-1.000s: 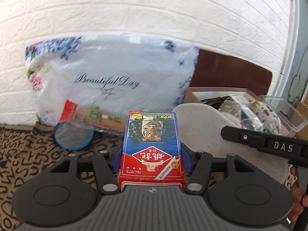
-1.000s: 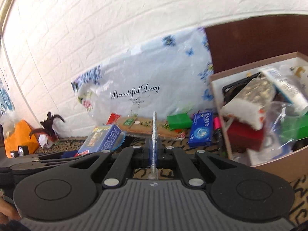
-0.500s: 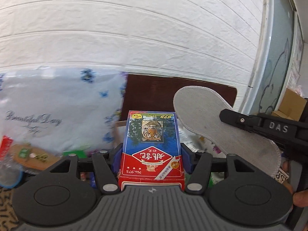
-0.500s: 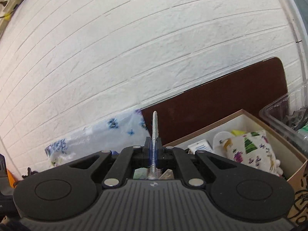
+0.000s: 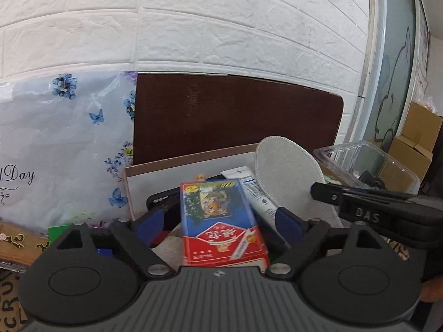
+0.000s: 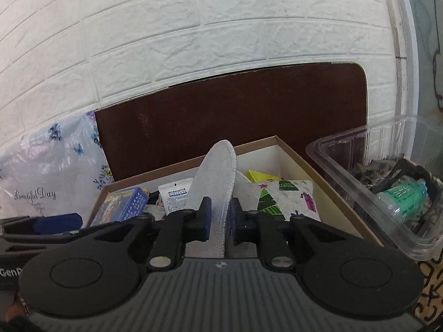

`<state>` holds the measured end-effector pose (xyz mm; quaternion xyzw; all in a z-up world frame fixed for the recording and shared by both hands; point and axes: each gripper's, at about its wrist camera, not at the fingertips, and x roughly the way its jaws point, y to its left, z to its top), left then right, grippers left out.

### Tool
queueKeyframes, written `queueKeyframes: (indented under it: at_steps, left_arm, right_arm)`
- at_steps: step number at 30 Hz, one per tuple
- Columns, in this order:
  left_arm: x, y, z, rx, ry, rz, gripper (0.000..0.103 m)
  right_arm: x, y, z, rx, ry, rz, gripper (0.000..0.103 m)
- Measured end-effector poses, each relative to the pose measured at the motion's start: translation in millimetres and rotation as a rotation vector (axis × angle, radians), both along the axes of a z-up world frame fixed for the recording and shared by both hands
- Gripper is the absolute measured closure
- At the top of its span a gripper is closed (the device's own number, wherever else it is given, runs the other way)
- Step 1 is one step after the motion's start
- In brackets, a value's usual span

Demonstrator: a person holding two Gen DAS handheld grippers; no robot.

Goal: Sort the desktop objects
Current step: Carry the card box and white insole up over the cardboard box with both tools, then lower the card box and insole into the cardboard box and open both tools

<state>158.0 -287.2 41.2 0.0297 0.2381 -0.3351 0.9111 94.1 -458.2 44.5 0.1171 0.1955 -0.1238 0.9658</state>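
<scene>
Left wrist view looked over a brown cardboard box (image 5: 193, 157) with a white lining, standing before a dark brown board (image 5: 235, 116). Inside lay a white tube (image 5: 256, 191), a black item and other clutter. At two o'clock from the box stood a clear plastic tray (image 5: 368, 160) holding dark objects.

The left gripper (image 5: 220, 221) hovered over the box with its blue pads (image 5: 151, 221) spread wide; the card pack (image 5: 221, 221), red and blue with a tiger picture, sat between them, touching neither pad, seemingly lying on the box's contents. The image was blurred there.

Right wrist view showed the same box (image 6: 301, 163), with a Christmas-tree print pouch (image 6: 288, 199) at its three o'clock side, a white sachet (image 6: 174, 196) in the middle and the card pack (image 6: 121, 204) at nine o'clock. The clear tray (image 6: 360, 182) at three o'clock contained a green packet (image 6: 407, 202).

The right gripper (image 6: 220, 215) had its pads slightly parted around a grey insole (image 6: 216, 182); whether they pinched it I could not tell. The insole stood on edge, its toe pointing toward twelve o'clock over the box. Both grippers pointed at the wall (image 6: 193, 41), side by side.
</scene>
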Motion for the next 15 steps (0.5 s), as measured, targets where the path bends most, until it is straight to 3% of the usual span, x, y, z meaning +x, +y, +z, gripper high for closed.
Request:
queueKeyframes:
  at_steps: [2, 4, 8, 15]
  left_arm:
    - [2.6, 2.4, -3.0, 0.012, 0.017, 0.007, 0.011]
    - [4.5, 5.8, -5.1, 0.009, 0.036, 0.022, 0.010]
    - [3.8, 13.1, -4.5, 0.003, 0.044, 0.053, 0.008]
    - [-13.2, 25.9, 1.9, 0.027, 0.038, 0.073, 0.006]
  right_arm:
    - [-4.6, 3.9, -0.7, -0.048, 0.001, 0.002, 0.068]
    - [-11.0, 9.8, 1.7, -0.081, -0.005, -0.006, 0.020]
    - [-19.3, 21.5, 6.4, -0.210, -0.038, -0.032, 0.018]
    - [-28.1, 23.9, 11.4, -0.157, -0.024, -0.021, 0.007]
